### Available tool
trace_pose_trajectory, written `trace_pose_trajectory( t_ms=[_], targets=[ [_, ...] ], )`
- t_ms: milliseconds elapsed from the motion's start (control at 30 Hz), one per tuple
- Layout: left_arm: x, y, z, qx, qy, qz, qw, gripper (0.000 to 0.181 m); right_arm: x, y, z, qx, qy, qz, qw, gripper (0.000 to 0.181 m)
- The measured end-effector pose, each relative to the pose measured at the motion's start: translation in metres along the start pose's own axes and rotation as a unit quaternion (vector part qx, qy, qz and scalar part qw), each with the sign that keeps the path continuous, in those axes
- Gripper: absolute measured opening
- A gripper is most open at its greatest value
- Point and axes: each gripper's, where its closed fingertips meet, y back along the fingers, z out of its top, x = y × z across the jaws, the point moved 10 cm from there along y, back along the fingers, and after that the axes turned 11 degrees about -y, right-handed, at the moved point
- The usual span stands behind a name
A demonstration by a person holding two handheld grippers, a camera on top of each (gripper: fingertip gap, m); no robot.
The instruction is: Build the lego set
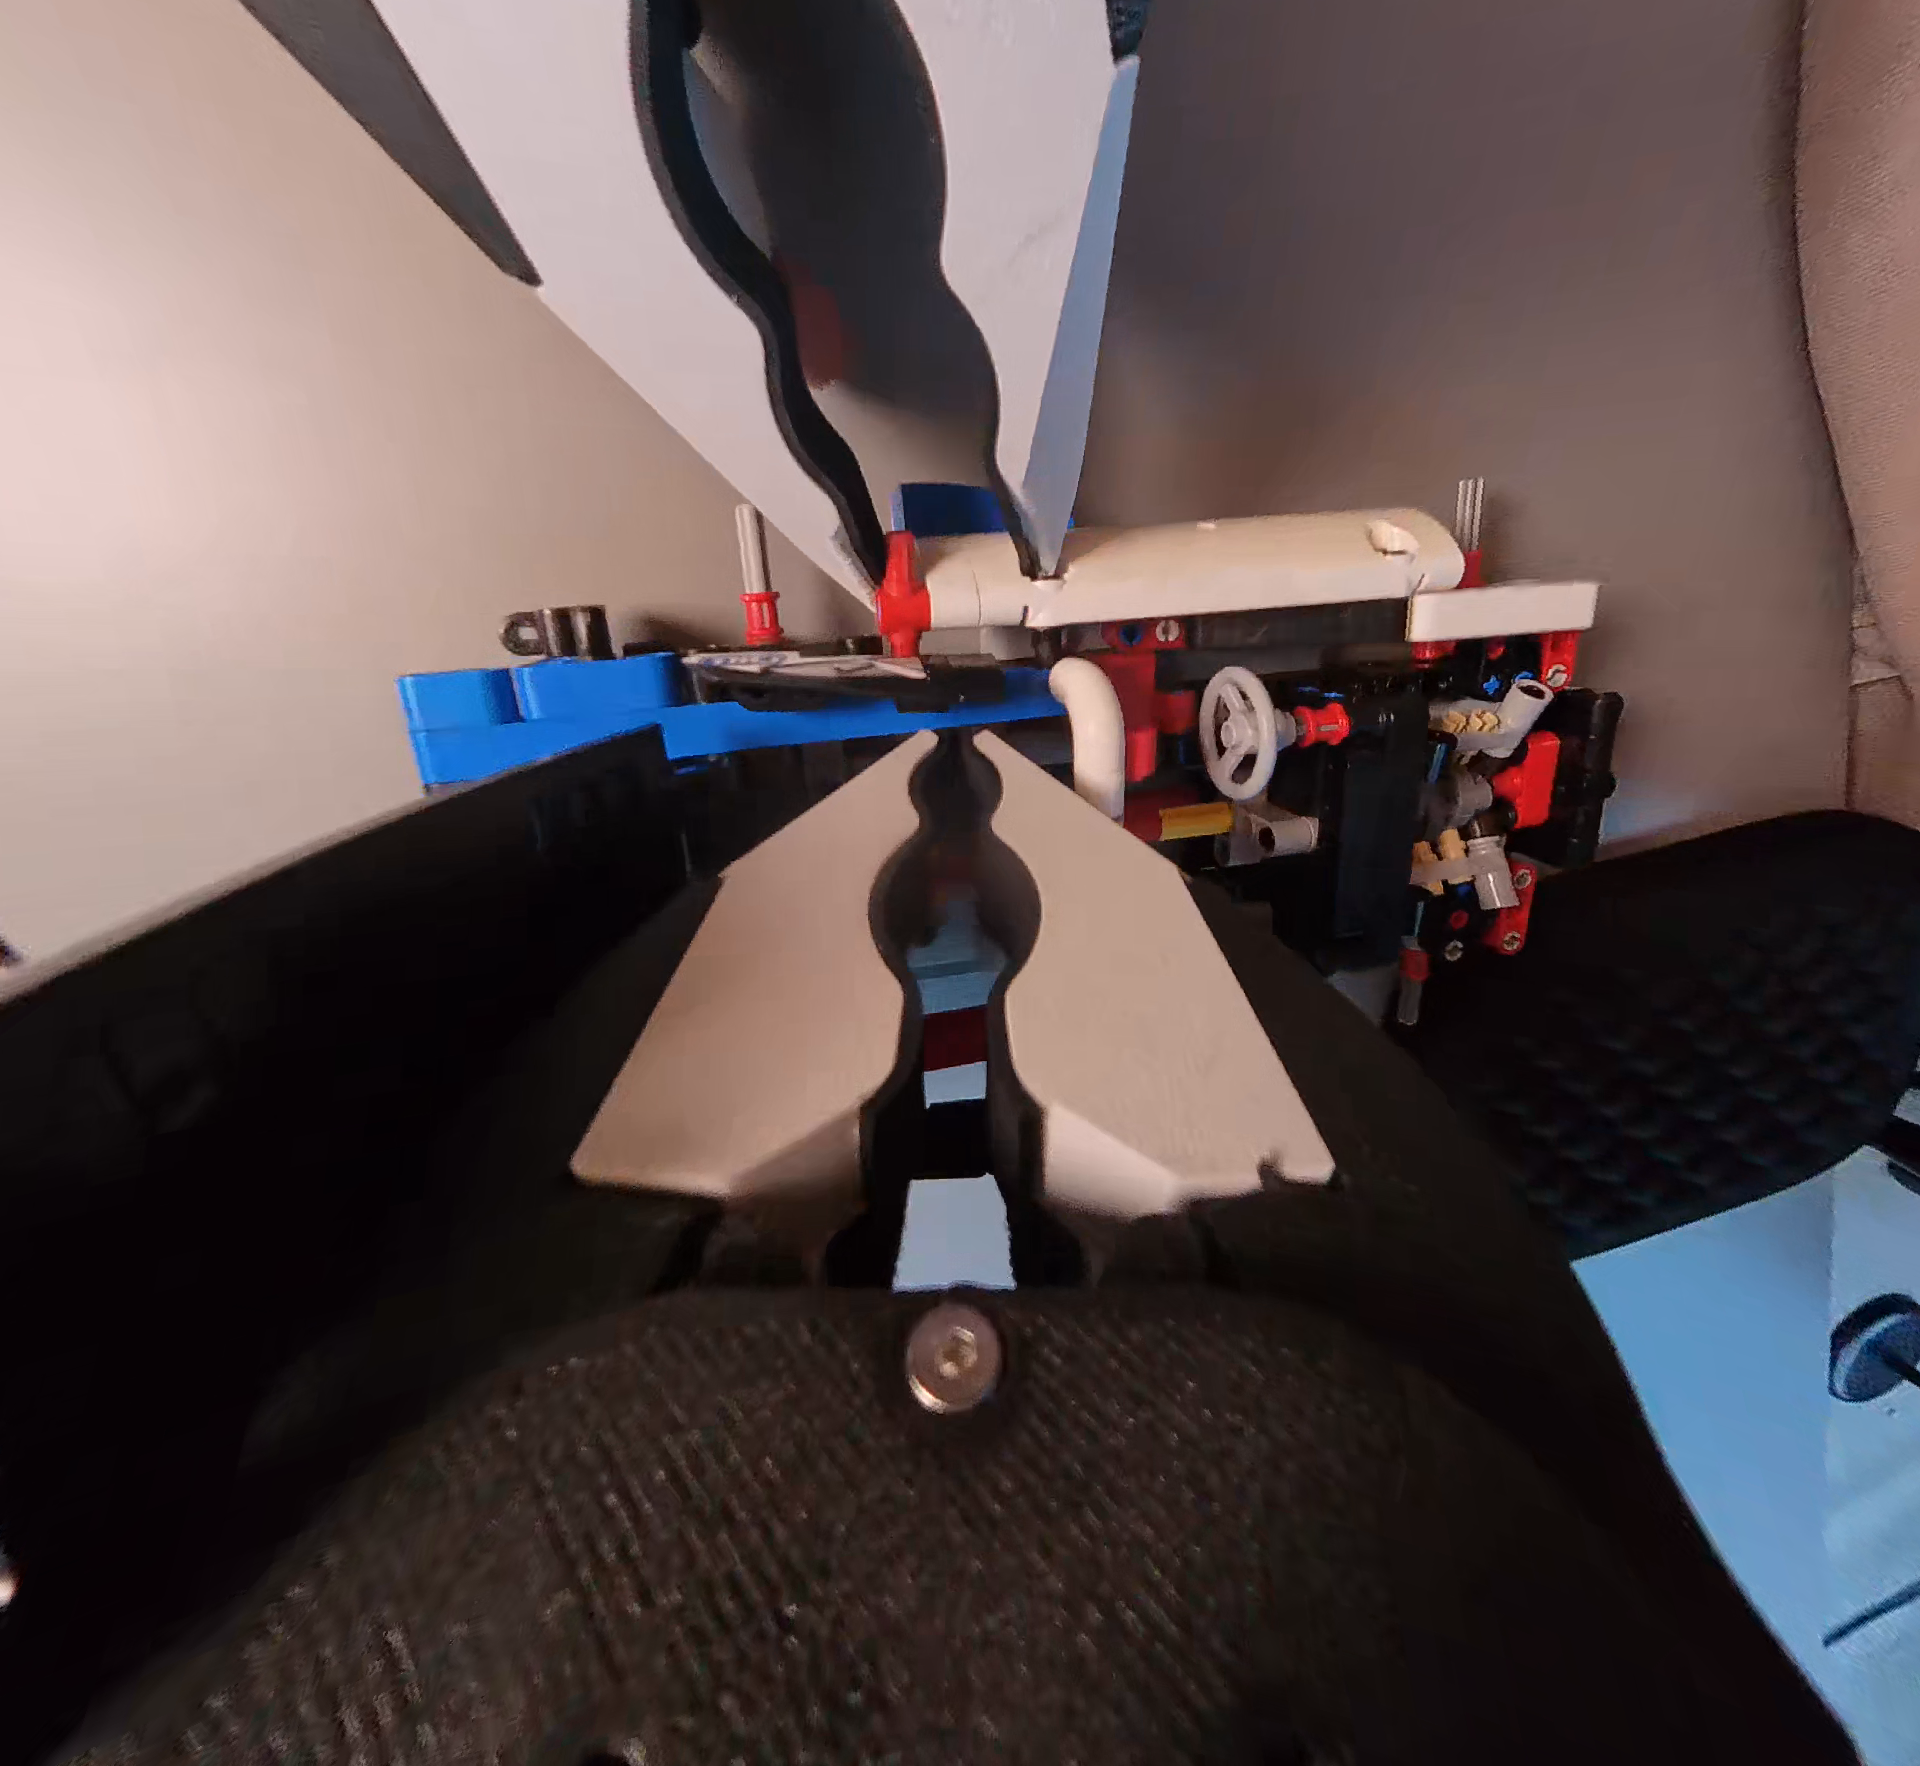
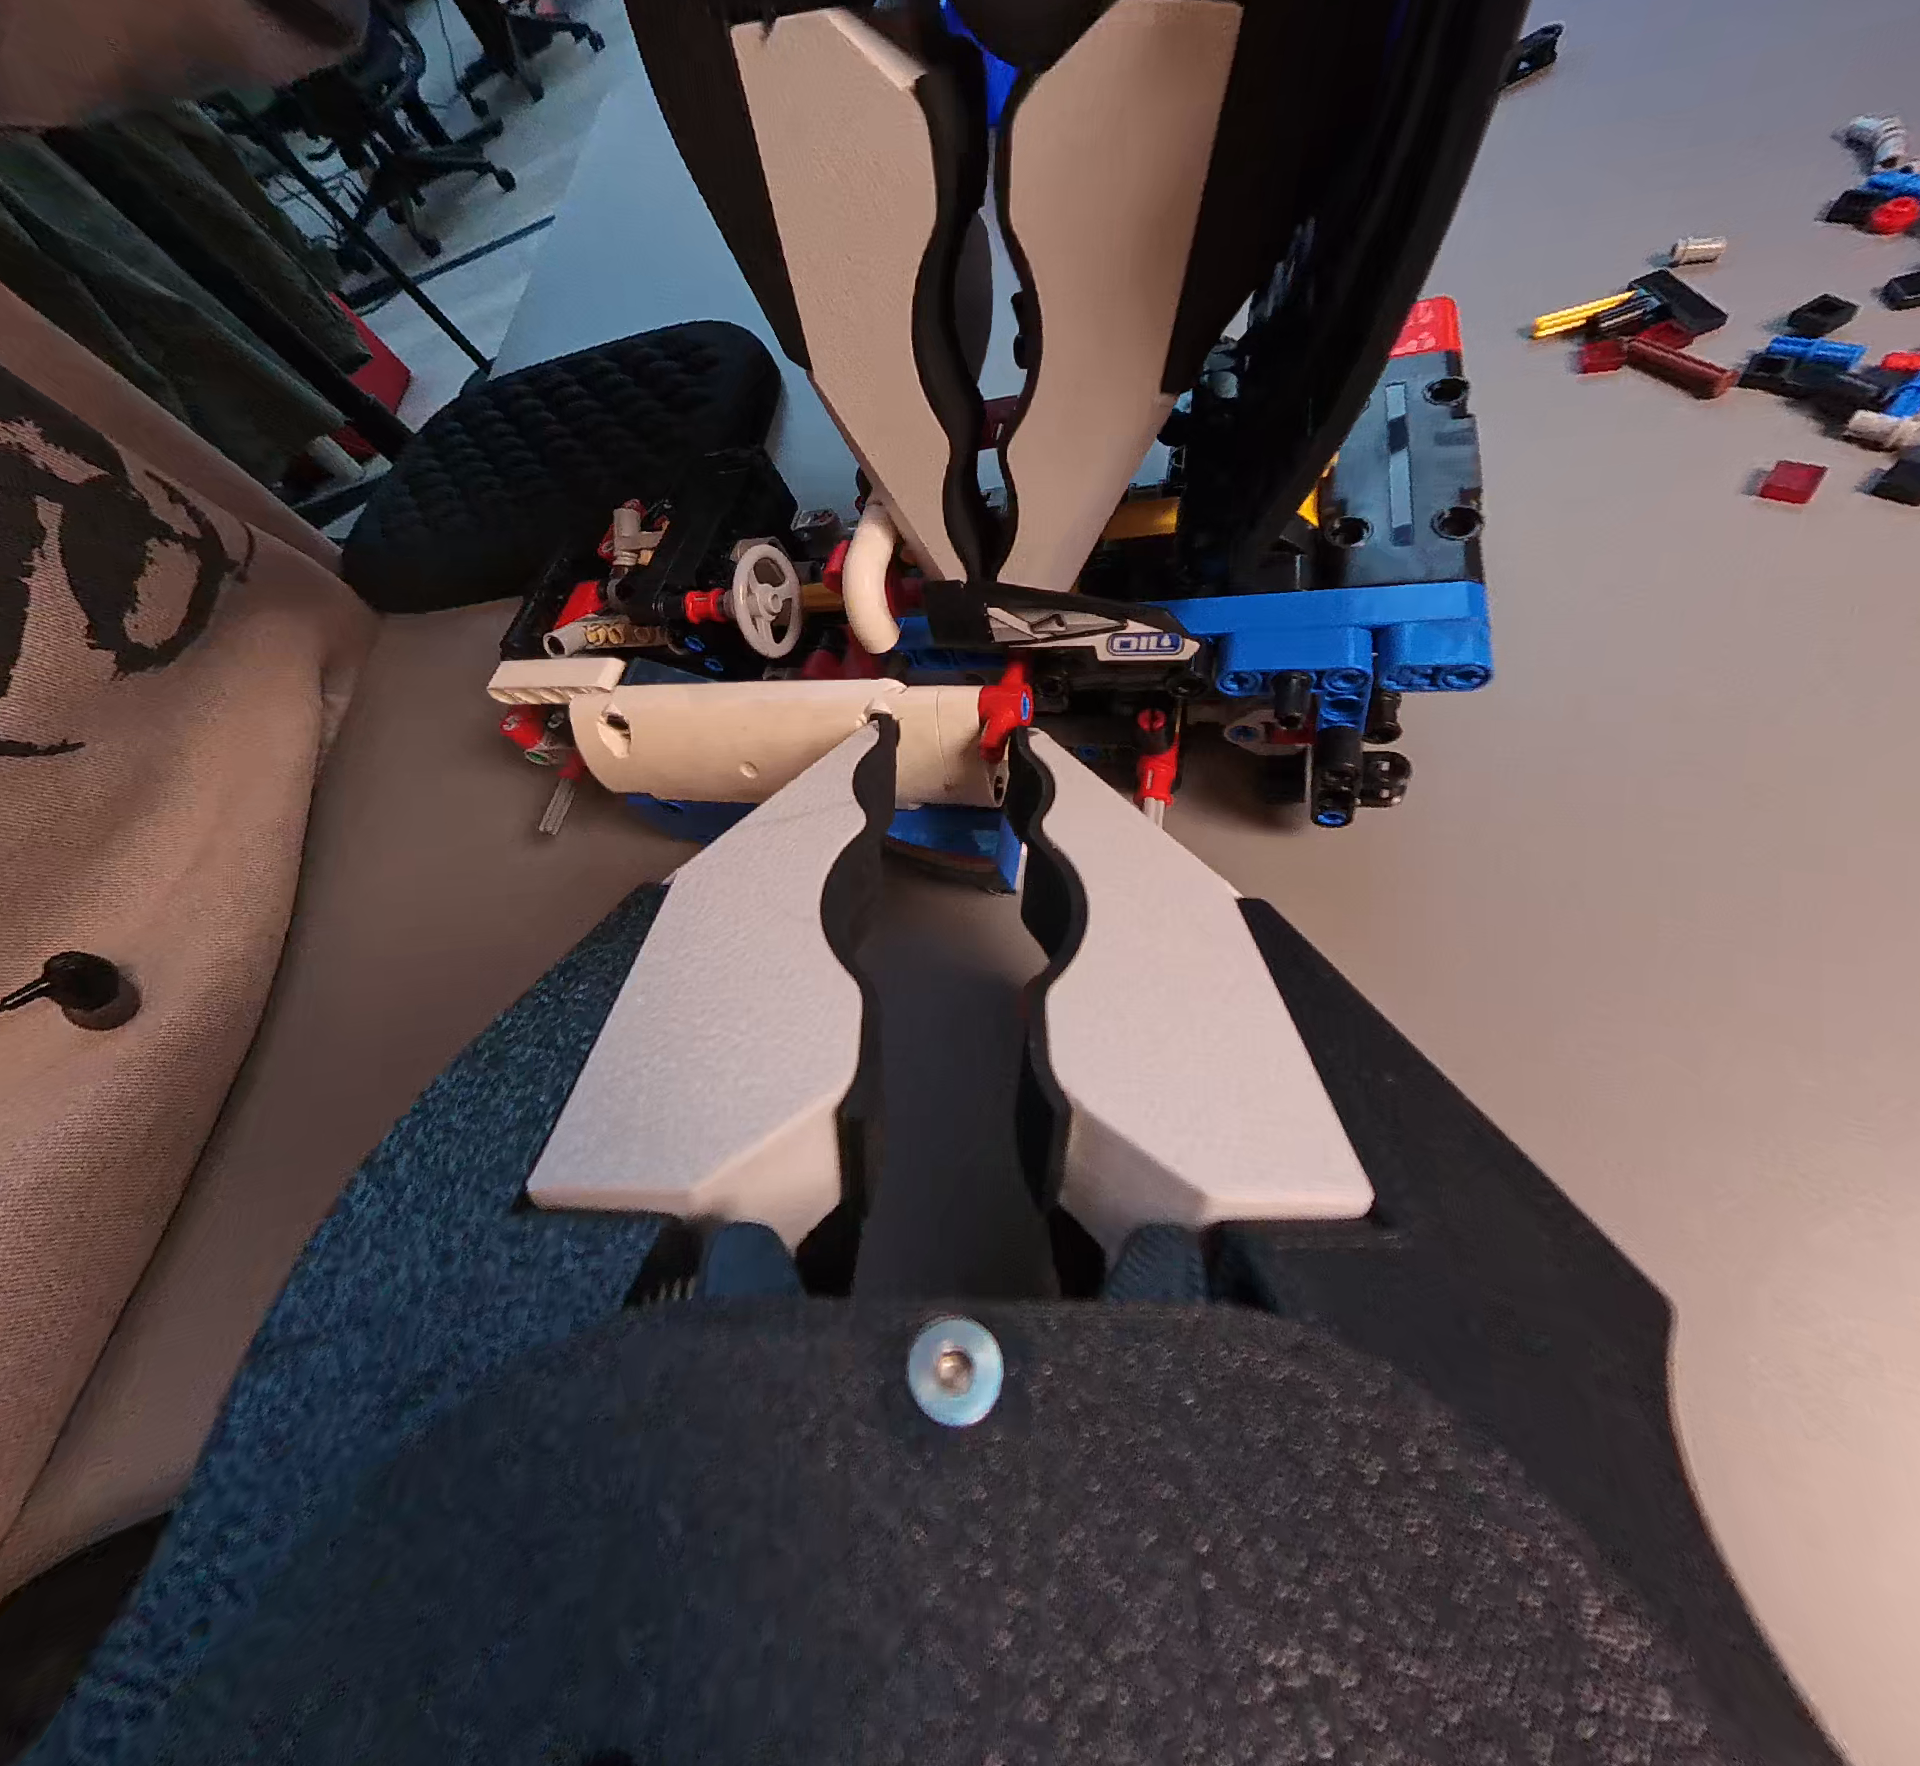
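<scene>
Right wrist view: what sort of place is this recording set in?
Probably an office or lab workspace. Several wheeled office chairs stand on the floor in the background, and the half-built lego model sits on a plain tabletop with loose lego pieces scattered nearby.

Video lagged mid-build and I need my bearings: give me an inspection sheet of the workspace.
Surface: grey table, bare near the model.
Job's things: half-built lego model, blue, black, red and white, lying on the table; grey steering wheel fitted.
Clutter: loose pieces scattered to the far right.
Grippers: left gripper tongs shut on the black panel; right gripper tongs straddle the white panel end, contact unclear.
Cables: nothing seen.
Surroundings: beige fabric, black textured pad, office chairs behind.
</scene>
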Motion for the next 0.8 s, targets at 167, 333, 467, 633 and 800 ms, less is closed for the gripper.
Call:
trace_pose_trajectory(
  t_ms=[167,333,467,633,800],
  targets=[
    [-0.001,0.000,-0.002,-0.020,0.019,0.009,1.000,0.000,-0.002,0.000,0.000,0.001,-0.014,0.010,1.000,0.019],
    [-0.003,-0.001,-0.005,-0.044,0.039,0.020,0.998,0.000,-0.003,-0.001,0.001,0.002,-0.023,0.018,1.000,0.018],
    [-0.004,-0.001,-0.004,-0.044,0.048,0.028,0.997,0.000,-0.003,0.000,0.001,0.000,-0.021,0.015,1.000,0.018],
    [-0.005,-0.001,-0.008,-0.069,0.063,0.029,0.995,0.000,-0.003,0.000,0.000,0.001,-0.029,0.020,0.999,0.018],
    [-0.007,-0.002,-0.013,-0.095,0.078,0.030,0.992,0.000,-0.004,0.000,0.000,0.011,-0.068,0.025,0.997,0.017]
  ],
)
